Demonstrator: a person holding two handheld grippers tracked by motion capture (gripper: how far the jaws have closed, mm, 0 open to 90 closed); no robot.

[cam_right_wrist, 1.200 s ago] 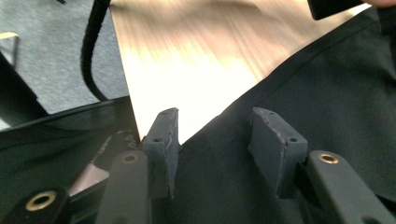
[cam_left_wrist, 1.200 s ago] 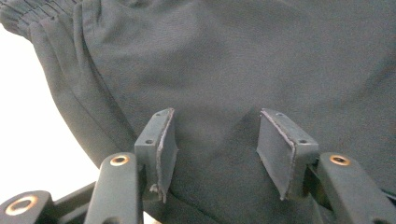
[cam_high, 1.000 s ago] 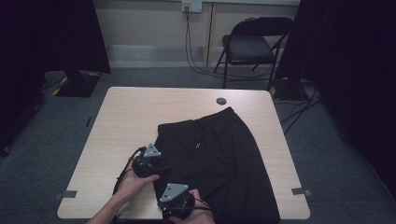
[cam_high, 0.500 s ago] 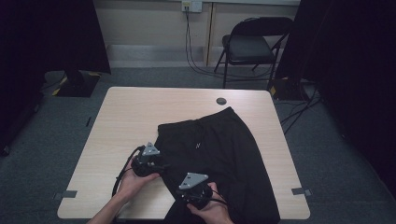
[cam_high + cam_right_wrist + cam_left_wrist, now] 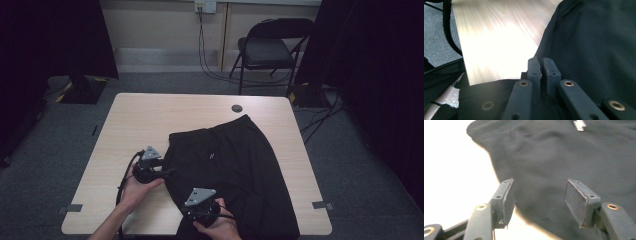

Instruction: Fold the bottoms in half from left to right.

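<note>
Black shorts point(image 5: 235, 165) lie flat on the right half of the light wooden table point(image 5: 150, 120), a small white logo point(image 5: 212, 155) near their middle. My left gripper point(image 5: 169, 173) sits at the shorts' left edge, pointing right. Its jaws have just been opening and now stand wide apart point(image 5: 539, 200) over the fabric edge point(image 5: 564, 157), with the pads point(image 5: 509, 200) touching nothing. My right gripper point(image 5: 194, 210) is at the shorts' near hem. Its pads point(image 5: 541, 65) are pressed together on a fold of the black cloth point(image 5: 599, 50).
A small dark disc point(image 5: 237, 108) lies near the table's far edge. A folding chair point(image 5: 270, 50) stands beyond the table by the wall, with cables on the floor. Bare tabletop stretches to the left and far side of the shorts.
The left gripper has drawn slightly left, away from the shorts' edge, with wider jaws. The right gripper has shifted a little to the right along the near hem.
</note>
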